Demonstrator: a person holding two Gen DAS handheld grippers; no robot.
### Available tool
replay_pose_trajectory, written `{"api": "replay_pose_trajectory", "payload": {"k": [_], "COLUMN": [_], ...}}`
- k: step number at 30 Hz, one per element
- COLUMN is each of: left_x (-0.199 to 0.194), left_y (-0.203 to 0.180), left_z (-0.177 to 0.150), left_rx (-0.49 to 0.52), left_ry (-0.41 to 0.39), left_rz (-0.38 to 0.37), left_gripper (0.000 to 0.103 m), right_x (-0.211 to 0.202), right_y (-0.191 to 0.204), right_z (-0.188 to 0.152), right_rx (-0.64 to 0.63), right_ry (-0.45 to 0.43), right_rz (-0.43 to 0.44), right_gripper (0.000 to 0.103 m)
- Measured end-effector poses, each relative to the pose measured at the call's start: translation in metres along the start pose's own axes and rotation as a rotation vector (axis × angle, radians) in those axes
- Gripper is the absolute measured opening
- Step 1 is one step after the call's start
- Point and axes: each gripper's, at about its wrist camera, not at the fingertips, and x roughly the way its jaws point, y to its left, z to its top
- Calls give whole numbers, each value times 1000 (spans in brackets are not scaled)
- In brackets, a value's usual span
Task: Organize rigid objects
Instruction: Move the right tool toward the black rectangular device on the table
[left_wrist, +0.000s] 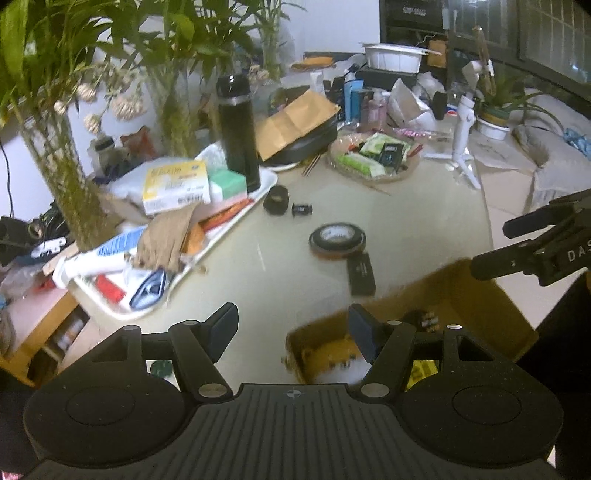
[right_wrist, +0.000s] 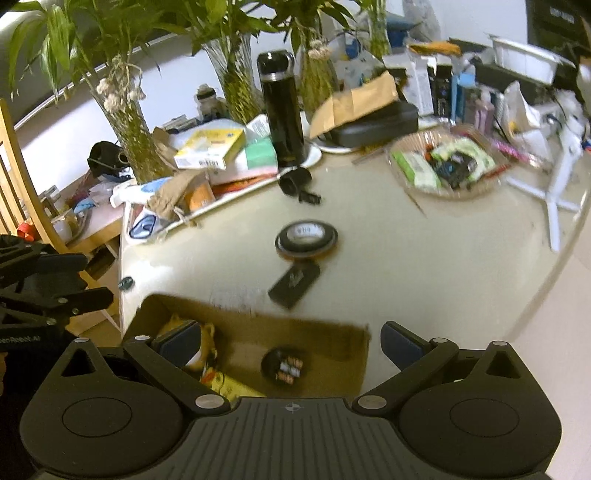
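Black plastic all round on the left gripper (left_wrist: 291, 325): its blue-padded fingers stand apart with nothing between them. Same story for the right gripper (right_wrist: 291, 343), spread wide and empty over the cardboard box (right_wrist: 255, 325).

My read is we're between picks. The box at the near edge of the table (right_wrist: 406, 236) already has a few things in it: something orange and yellow I can't make out, and a small dark round dish of batteries (right_wrist: 284, 365).

Closest loose stuff on the glossy cream top is the flat black rectangular case (right_wrist: 295, 282), lying just past the box rim, and right behind it the tape roll (right_wrist: 306, 236), a low flat ring, black with a brown edge. Further back sit a stubby black cylinder (right_wrist: 293, 181) and a small black clip-like bit (right_wrist: 309, 197).

Next move is probably the flat case. It's thin and slick, so the gripper needs to come in low and pinch across its narrow sides.
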Motion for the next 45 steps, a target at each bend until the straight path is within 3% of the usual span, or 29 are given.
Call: {"api": "replay_pose_trajectory", "payload": {"k": [5, 8, 12, 15, 23, 35, 45], "left_x": [7, 9, 14, 16, 12, 11, 14], "left_y": [3, 6, 10, 13, 8, 12, 14], "left_z": [9, 8, 3, -1, -5, -7, -7], "left_rx": [-31, -69, -93, -105, -68, -87, -106], "left_ry": [-17, -40, -32, -34, -100, -126, -119], "left_rz": [-11, 21, 38, 36, 88, 98, 86], "left_gripper": [65, 65, 65, 65, 65, 65, 65], "right_x": [8, 15, 29, 38, 59, 99, 132], "right_y": [-3, -3, -2, -3, -5, -3, -5], "right_z": [17, 21, 24, 25, 30, 42, 51], "right_rx": [-10, -17, -35, -38, -24, -18, 42], "right_ry": [-3, 0, 25, 41, 65, 147, 187], "right_rz": [-19, -19, -21, -19, -11, 5, -21], "right_gripper": [103, 102, 95, 94, 94, 71, 70]}}
